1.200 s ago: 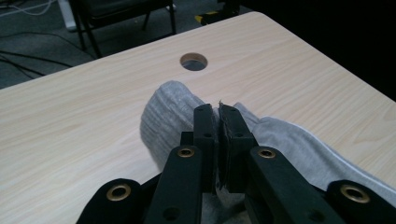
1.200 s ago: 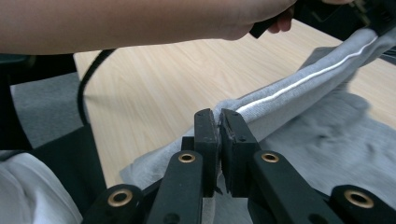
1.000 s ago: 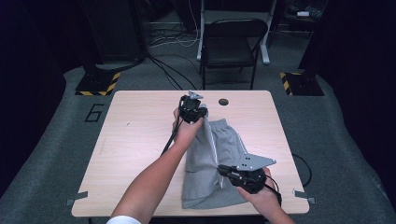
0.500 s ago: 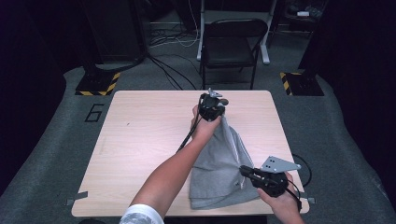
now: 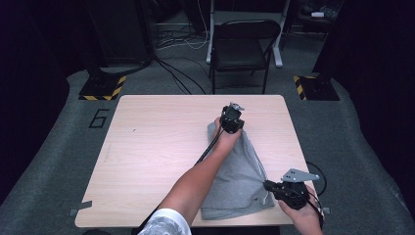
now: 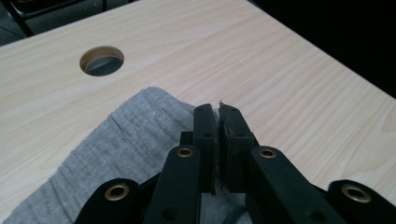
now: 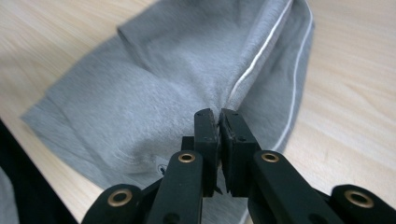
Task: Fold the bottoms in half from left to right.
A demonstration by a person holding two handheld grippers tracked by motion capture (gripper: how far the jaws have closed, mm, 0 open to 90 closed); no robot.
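The grey shorts (image 5: pixel 235 176) lie on the right half of the tabletop (image 5: pixel 156 147), with white piping (image 7: pixel 261 56) running along a side seam. The garment forms a long wedge, narrow at the far end and wide at the near edge, because it is held at two points and drawn between them.

The left gripper (image 5: pixel 231 120) is at the far, narrow end. In the left gripper view its jaws are closed together with a thin edge of grey fabric (image 6: pixel 140 140) caught between the pads, so this end is pinched rather than merely pressed. The forearm (image 5: pixel 200 176) lies across the cloth to reach that point.

The right gripper (image 5: pixel 286 191) sits at the near right corner, by the table edge. Its jaws are likewise closed on the fabric, right at the piped seam, and the cloth puckers toward the pinch, which indicates tension.

Judgement: the two pinches at opposite ends serve to carry one layer of the shorts over and lay it flat, a fold or a straightening. Both grips are low, near the wood, which suits setting the cloth down.

A round cable hole (image 6: pixel 102 59) in the tabletop lies just beyond the far end of the cloth, apart from it. A folding chair (image 5: pixel 242 46) stands behind the table, well clear.
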